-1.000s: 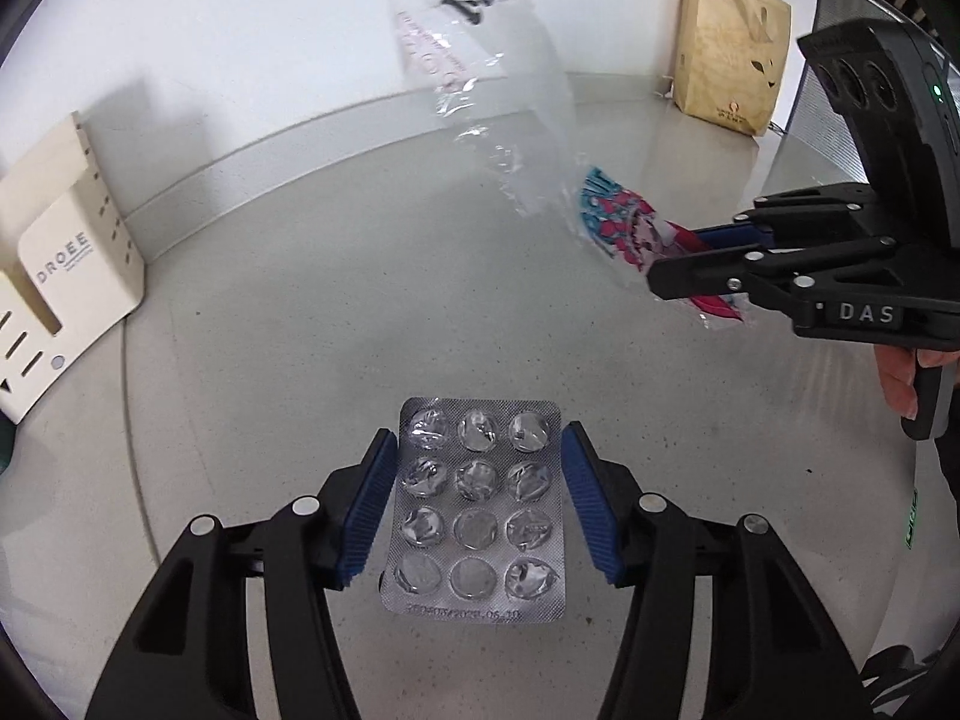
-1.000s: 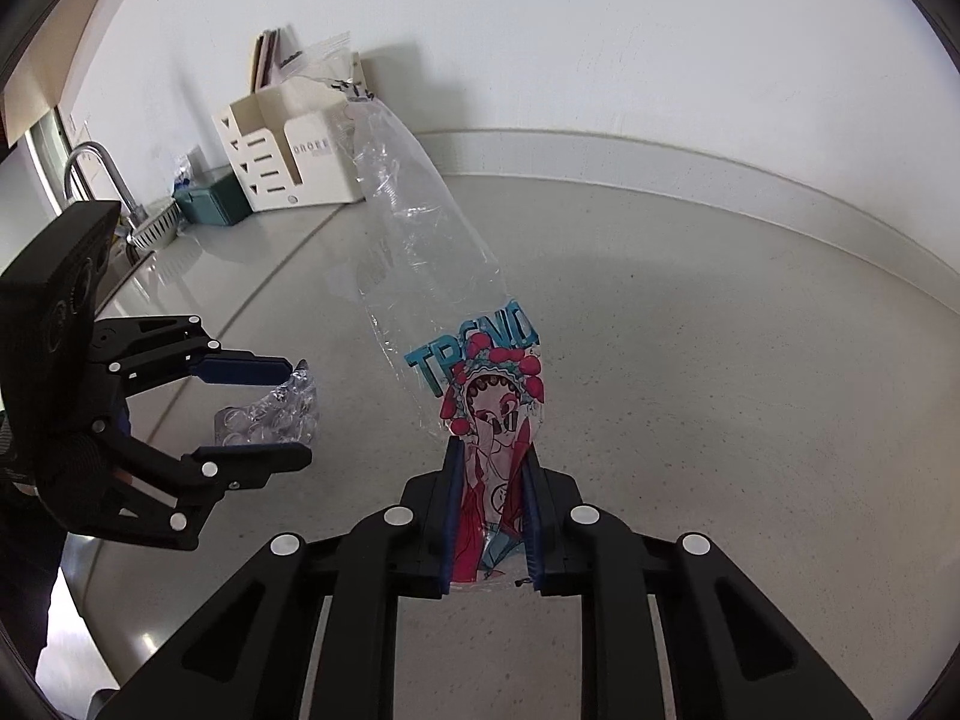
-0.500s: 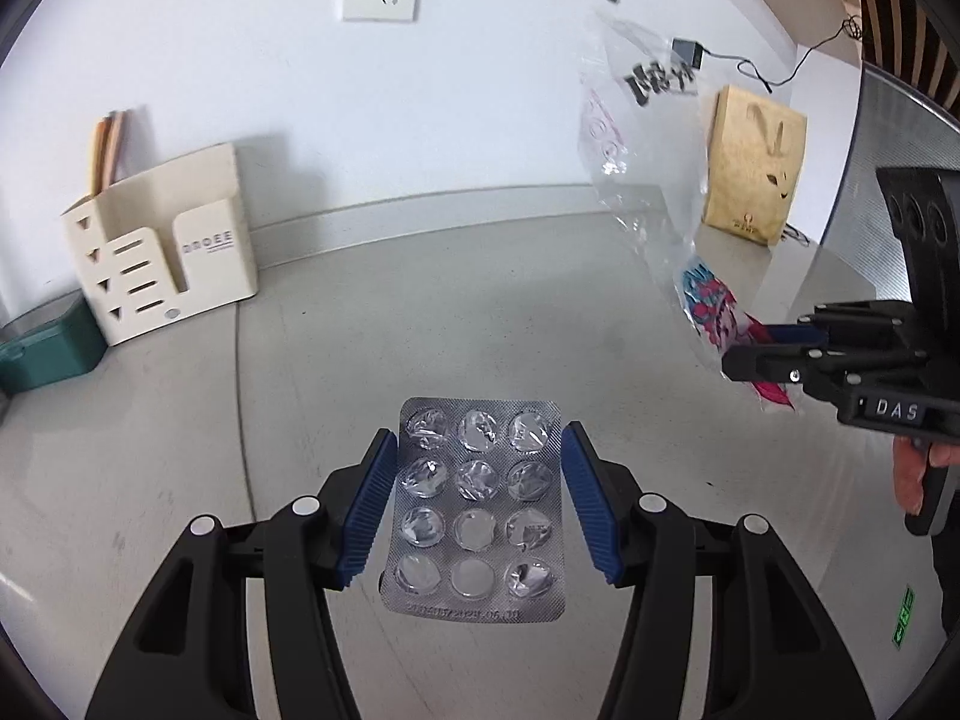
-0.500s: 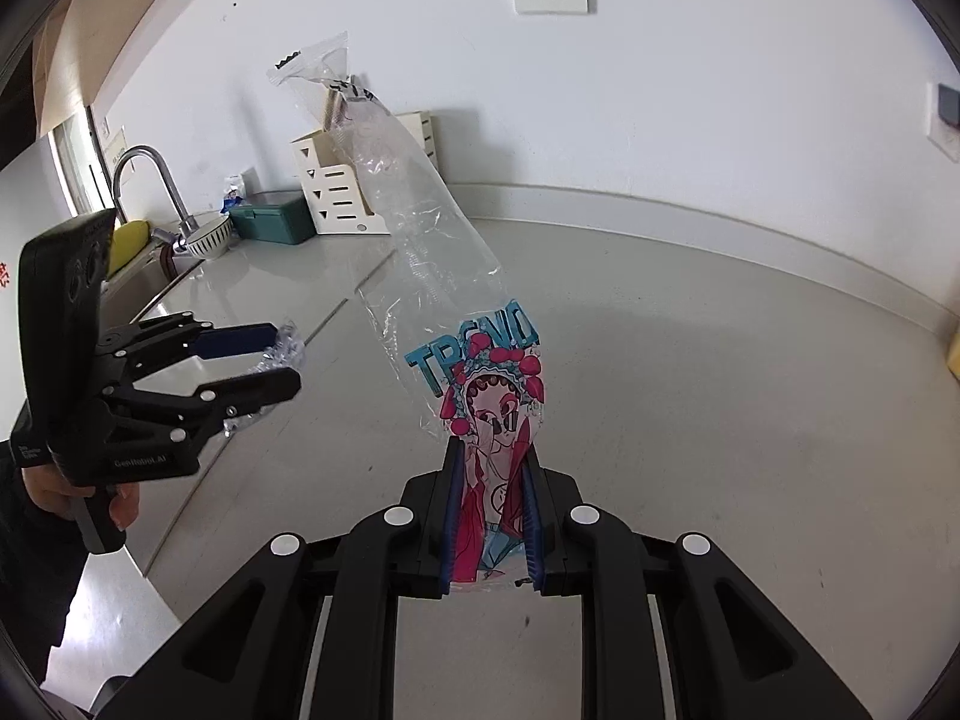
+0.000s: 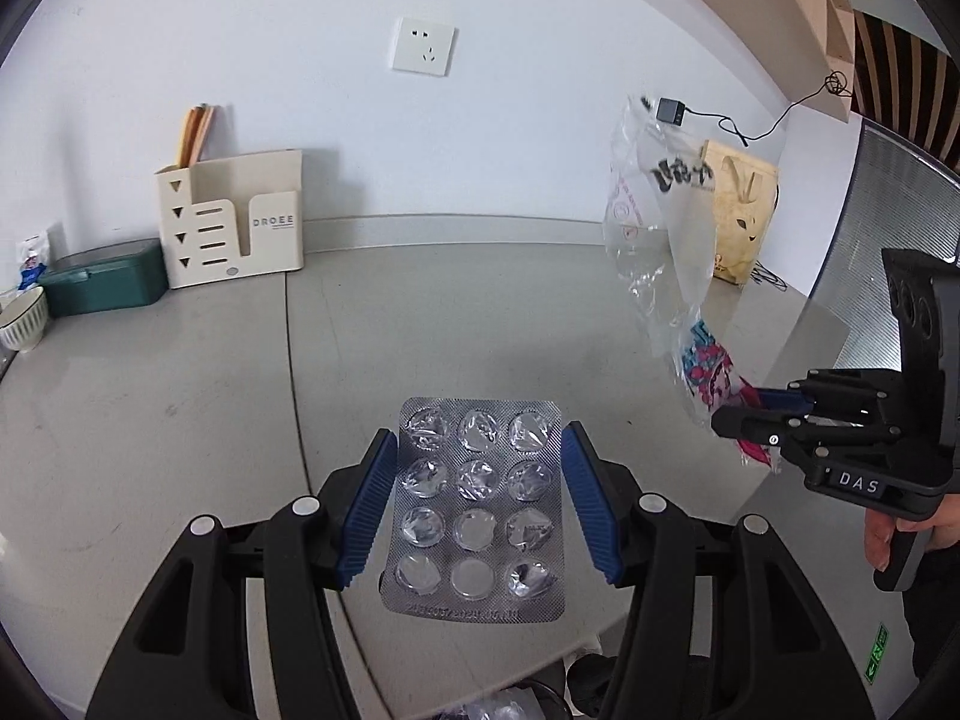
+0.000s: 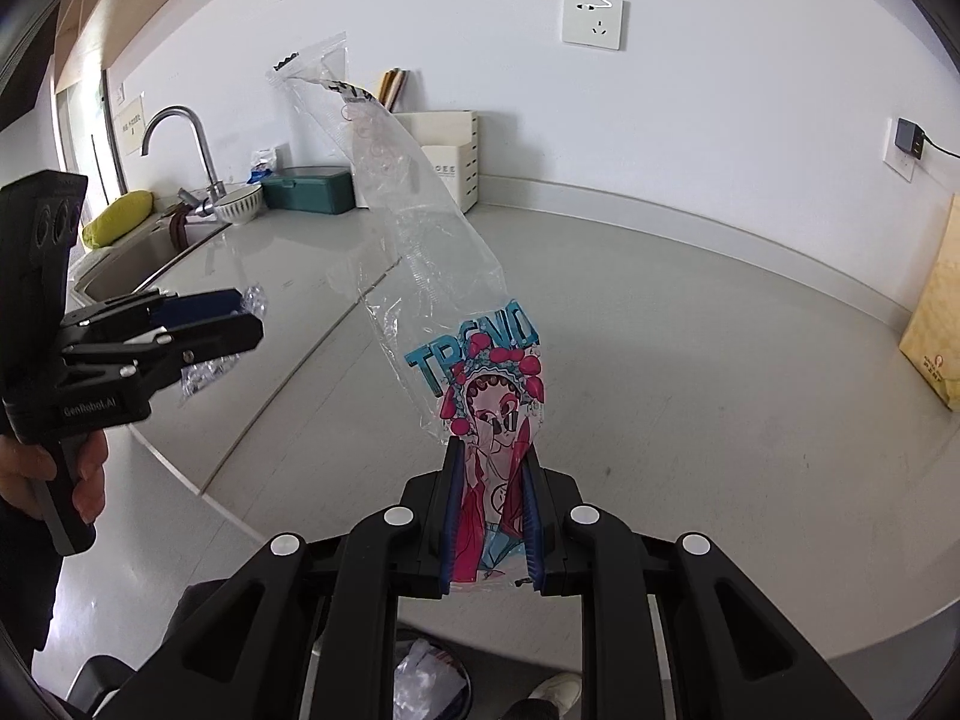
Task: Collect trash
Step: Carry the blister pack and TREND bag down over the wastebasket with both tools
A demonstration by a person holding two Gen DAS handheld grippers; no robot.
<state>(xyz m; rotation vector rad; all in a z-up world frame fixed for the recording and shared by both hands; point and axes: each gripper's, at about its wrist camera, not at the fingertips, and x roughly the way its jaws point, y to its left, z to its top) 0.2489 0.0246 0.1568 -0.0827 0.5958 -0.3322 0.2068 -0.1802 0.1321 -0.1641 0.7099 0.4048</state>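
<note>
Below our fingers, what lies in the dark bin (image 6: pixel 432 678) stays unclear. Our left gripper (image 5: pixel 478 501) clamps the blister pack (image 5: pixel 477 504), lengthwise along the fingers. Our right gripper (image 6: pixel 489 510) pinches the wrapper (image 6: pixel 432 276), which stretches forward past the fingertips.

The right tool (image 6: pixel 491 510) pinches a printed plastic wrapper (image 6: pixel 480 384) above the grey counter (image 6: pixel 720 360).

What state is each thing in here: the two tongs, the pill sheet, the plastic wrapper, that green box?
Left tongs: closed on the pill sheet.
Pill sheet: held above the counter, most blisters popped.
Right tongs: closed on the plastic wrapper.
Plastic wrapper: held by its printed end, standing up, empty, crinkled.
Green box: lid shut.
Bowl: upright.
</note>
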